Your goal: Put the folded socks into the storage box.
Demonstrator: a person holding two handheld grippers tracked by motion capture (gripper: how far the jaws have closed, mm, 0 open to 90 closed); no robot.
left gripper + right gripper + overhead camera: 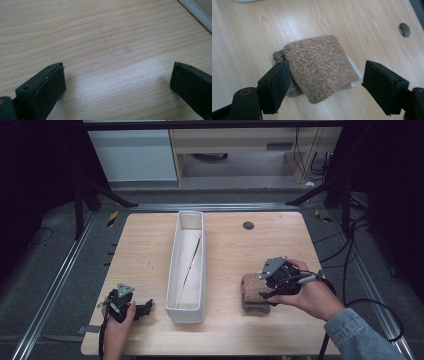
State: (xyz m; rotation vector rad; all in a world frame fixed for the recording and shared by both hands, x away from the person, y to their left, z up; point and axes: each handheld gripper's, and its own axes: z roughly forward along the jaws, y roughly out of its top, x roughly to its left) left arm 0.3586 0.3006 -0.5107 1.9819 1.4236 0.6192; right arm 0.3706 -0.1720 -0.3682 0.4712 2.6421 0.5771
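A folded brown knitted cloth [254, 294] [319, 67] lies on the wooden table [235, 250], right of a long white box [189, 265]. My right gripper [267, 295] [325, 86] is open, its jaws standing on either side of the cloth's near end without closing on it. Near the table's front left corner, my left gripper [145, 308] [117, 85] rests low over bare wood, open, with nothing between its jaws; it points toward the white box, whose edge [197, 12] shows at the upper right of the left gripper view.
The white box runs from the table's back to its front, left of centre. A round cable hole [248, 225] [404, 30] sits at the back of the table. Metal rails and dark stands flank the table.
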